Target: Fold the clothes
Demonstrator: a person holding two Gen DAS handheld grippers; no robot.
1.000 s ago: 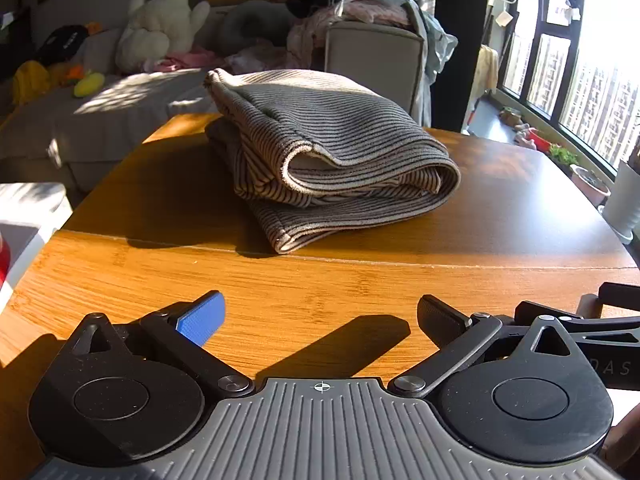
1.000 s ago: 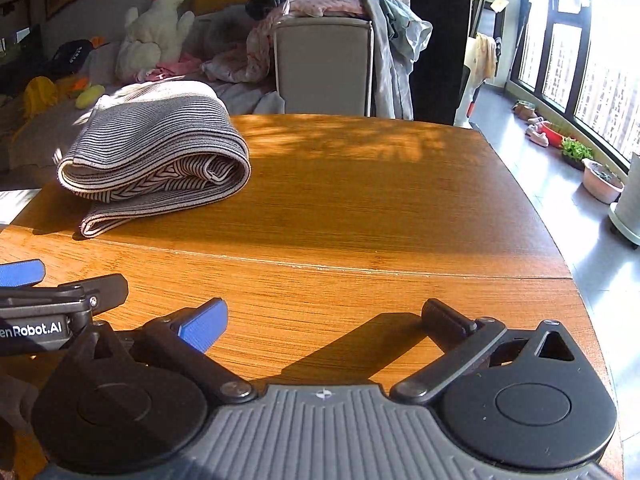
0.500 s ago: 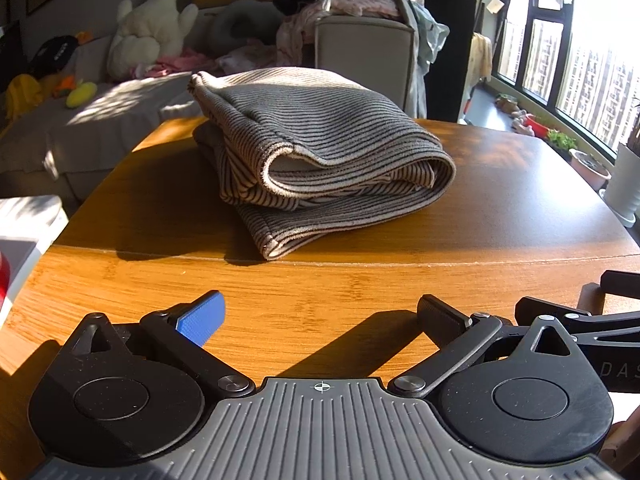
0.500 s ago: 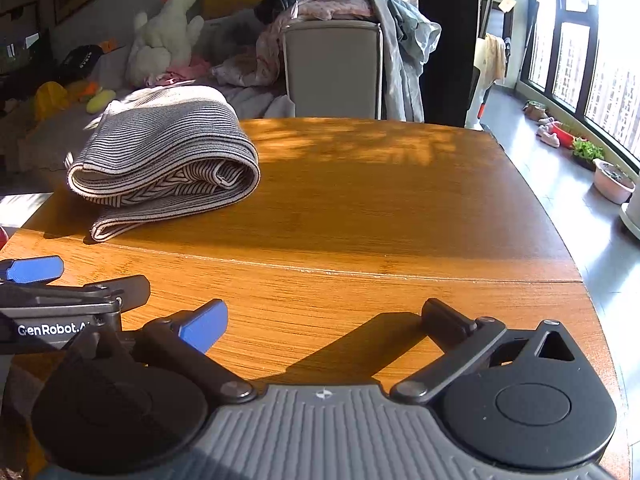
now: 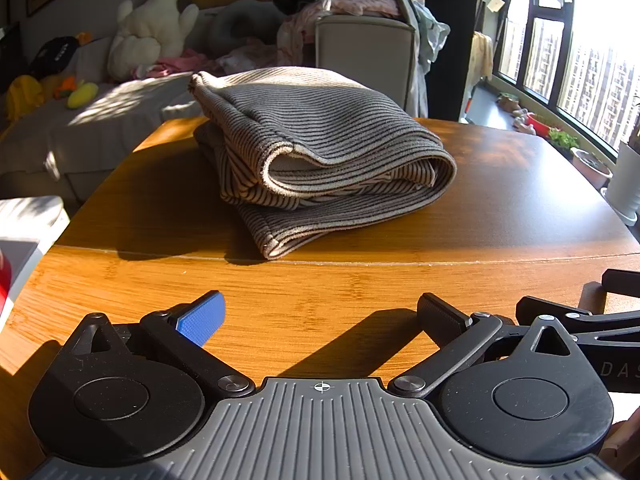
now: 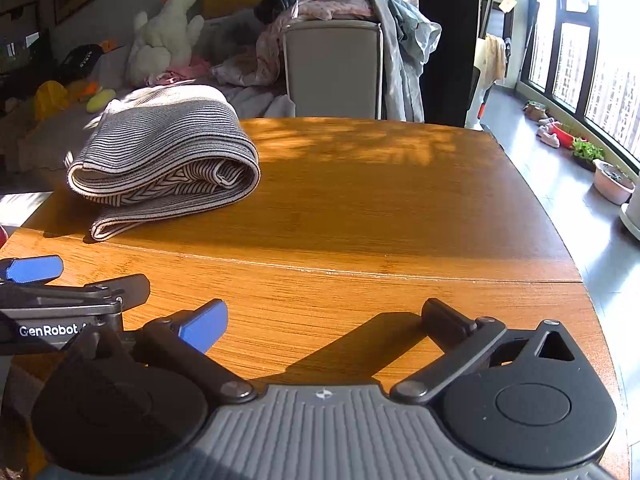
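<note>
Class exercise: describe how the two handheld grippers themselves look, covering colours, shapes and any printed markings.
Both the left gripper and the right gripper share one design: a ribbed grey base, two round black discs, black linkage arms, one blue textured finger pad and one black pad. Seen from the right wrist view, the left gripper's side reads "GenRobot".

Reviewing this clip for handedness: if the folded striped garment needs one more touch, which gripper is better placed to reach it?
Probably the left gripper. In its view the striped garment lies straight ahead of its open fingers; from the right gripper, also open and empty, it sits off to the left on the table.
</note>
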